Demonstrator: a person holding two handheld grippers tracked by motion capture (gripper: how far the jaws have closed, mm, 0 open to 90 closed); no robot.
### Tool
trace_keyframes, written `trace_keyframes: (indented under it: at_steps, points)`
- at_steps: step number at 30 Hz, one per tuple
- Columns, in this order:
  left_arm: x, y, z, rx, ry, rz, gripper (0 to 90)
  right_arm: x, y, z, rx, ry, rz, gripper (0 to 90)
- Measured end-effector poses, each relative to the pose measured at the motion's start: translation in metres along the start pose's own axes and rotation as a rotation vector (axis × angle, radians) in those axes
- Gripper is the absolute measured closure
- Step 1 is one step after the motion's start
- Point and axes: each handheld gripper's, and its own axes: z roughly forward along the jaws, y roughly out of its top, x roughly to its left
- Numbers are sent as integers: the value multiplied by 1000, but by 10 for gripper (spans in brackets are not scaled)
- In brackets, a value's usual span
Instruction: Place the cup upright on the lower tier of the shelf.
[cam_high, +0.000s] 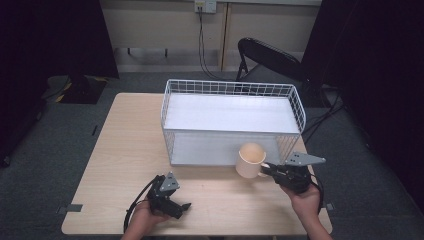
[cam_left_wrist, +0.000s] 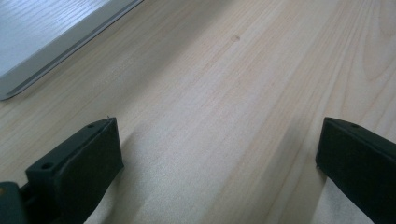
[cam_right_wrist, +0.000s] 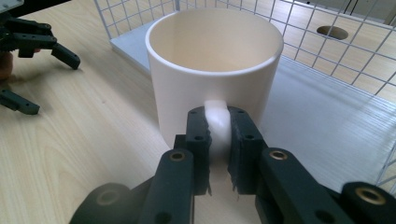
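A cream mug (cam_high: 251, 160) sits upright at the near right side of a white wire basket (cam_high: 230, 88), its mouth empty. My right gripper (cam_high: 267, 171) is shut on the mug's handle; in the right gripper view both fingertips (cam_right_wrist: 198, 135) pinch the handle below the mug (cam_right_wrist: 215, 60). I cannot tell whether the mug rests on the table or hangs just above it. My left gripper (cam_high: 184, 206) lies low at the table's front. It stands open (cam_left_wrist: 219, 154), with bare wood between its jaws.
The light wooden table (cam_high: 130, 150) carries the basket across its far half; the basket's grey base (cam_left_wrist: 46, 32) lies ahead of the left gripper. A black folding chair (cam_high: 270, 57) stands behind the table. The left gripper (cam_right_wrist: 28, 51) is left of the mug.
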Motion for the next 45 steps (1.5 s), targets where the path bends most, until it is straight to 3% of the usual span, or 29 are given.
trace_keyframes:
  at_steps: [22,45]
  points:
    - [0,0,0,-2,1,0,0,-1,7,15,-16,-73,5,802]
    - [0,0,0,-1,0,1,0,2,11,33,-31,-116,24,801]
